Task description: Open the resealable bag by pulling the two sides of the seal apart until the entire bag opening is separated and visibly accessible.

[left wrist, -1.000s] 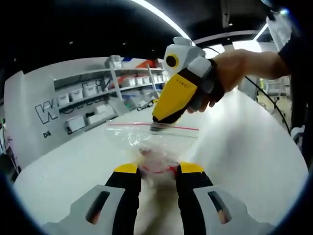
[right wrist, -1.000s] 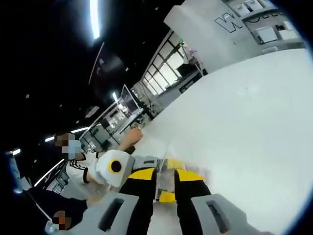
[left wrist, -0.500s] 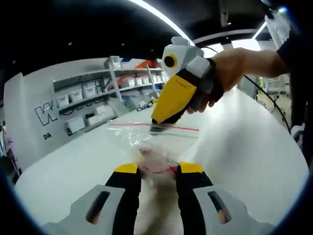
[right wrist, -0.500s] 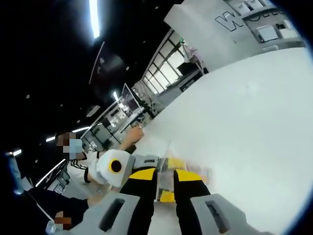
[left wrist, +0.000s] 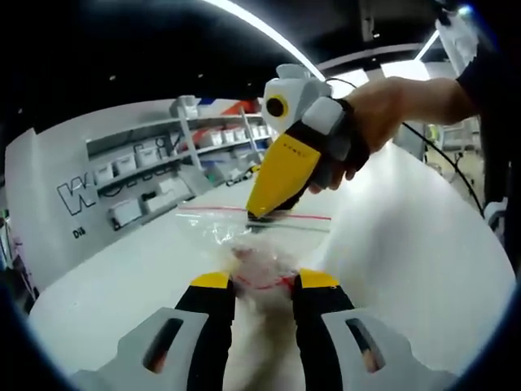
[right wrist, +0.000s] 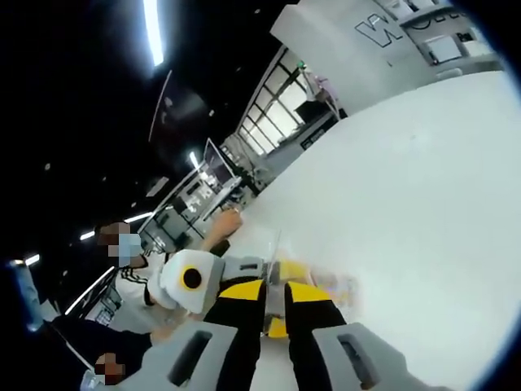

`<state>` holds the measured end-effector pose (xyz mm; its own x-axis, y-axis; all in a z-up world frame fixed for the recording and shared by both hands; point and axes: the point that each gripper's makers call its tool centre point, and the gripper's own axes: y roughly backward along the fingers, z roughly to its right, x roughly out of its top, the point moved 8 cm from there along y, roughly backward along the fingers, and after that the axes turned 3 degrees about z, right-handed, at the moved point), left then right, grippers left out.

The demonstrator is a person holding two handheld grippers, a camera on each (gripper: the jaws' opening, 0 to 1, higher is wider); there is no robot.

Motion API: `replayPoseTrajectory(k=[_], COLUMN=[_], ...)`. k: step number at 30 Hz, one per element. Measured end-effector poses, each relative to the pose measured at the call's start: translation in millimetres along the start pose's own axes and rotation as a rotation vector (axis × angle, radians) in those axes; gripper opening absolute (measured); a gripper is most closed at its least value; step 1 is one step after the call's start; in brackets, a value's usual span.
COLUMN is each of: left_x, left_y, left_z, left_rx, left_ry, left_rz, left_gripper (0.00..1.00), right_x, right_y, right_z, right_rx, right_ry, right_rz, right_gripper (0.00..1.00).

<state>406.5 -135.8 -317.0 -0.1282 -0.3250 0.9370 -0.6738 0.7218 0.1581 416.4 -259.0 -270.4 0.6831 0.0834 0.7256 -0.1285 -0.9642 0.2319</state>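
Over white table (left wrist: 423, 244) — one bag (left wrist: 252, 236), two hand-held grippers (left wrist: 262, 281) (left wrist: 262, 217) both pinching it.

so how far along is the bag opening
Done: both grippers have hold of the bag. The left gripper pinches its near side; the right gripper clamps the far side at the red seal line. In hand: pulling the sides apart. Left: the mouth does not yet look fully spread.

Clear bag (left wrist: 244, 236) w/ red seal; yellow/black grippers; white table (left wrist: 391, 244).
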Motion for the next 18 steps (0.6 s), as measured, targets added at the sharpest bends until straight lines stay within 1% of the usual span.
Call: replayPoseTrajectory(k=[4,10,18], left_x=[0.3,0.8,2.4], left_y=[-0.4,-0.6,-0.7], left_z=[0.7,2.1,4.7], left_rx=[-0.004,-0.01,-0.017], left_ry=[-0.006,-0.01,-0.026], left_rz=[0.0,0.002,0.005], left_gripper=[0.28,0.28,0.27], right_x=[0.5,0.9,-2.6], right_y=[-0.8,-1.4,-3.1], right_z=[-0.9,-0.5,4.7], right_rx=[0.014,0.022,0.048], right_ry=[-0.016,-0.038,-0.107], right_rz=[0.004,0.012,0.023], right_gripper=[0.02,0.02,0.0])
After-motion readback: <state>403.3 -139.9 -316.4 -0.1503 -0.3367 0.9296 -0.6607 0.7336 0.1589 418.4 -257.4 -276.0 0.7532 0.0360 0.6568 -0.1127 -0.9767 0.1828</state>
